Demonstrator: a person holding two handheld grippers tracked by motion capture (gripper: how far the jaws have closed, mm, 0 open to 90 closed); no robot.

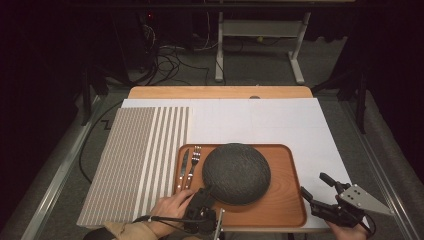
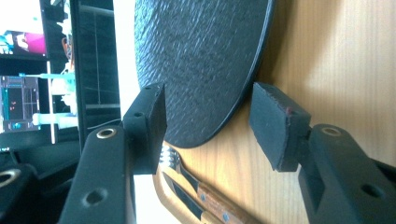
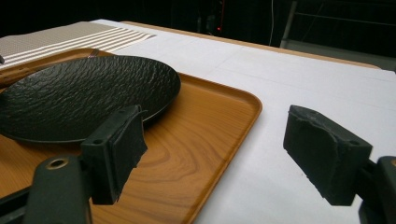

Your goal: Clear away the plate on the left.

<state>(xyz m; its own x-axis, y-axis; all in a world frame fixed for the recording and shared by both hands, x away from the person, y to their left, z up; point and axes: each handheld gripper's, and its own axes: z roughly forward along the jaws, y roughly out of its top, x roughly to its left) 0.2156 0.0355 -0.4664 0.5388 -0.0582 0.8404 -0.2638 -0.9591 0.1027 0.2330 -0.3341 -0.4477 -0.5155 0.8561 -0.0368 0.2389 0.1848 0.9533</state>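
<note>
Left gripper (image 2: 208, 123) first: its blocky black foam fingers (image 2: 149, 126) are spread, bracketing the near rim of the round black plate with the rippled, slate-like face (image 2: 196, 60), pads not pressing, probably lined up for an edge pinch. That plate lies flat on the rounded wooden tray with swirling grain (image 1: 285, 200), at the tray's centre. At the plate's nine o'clock, a wood-handled fork (image 1: 193, 162) and knife (image 1: 183, 165) lie parallel. Right gripper (image 1: 314, 186), fingers spread and empty, hovers at the tray's four o'clock corner over the white-covered bench (image 1: 280, 120). A striped woven placemat (image 1: 135, 160) lies left.
</note>
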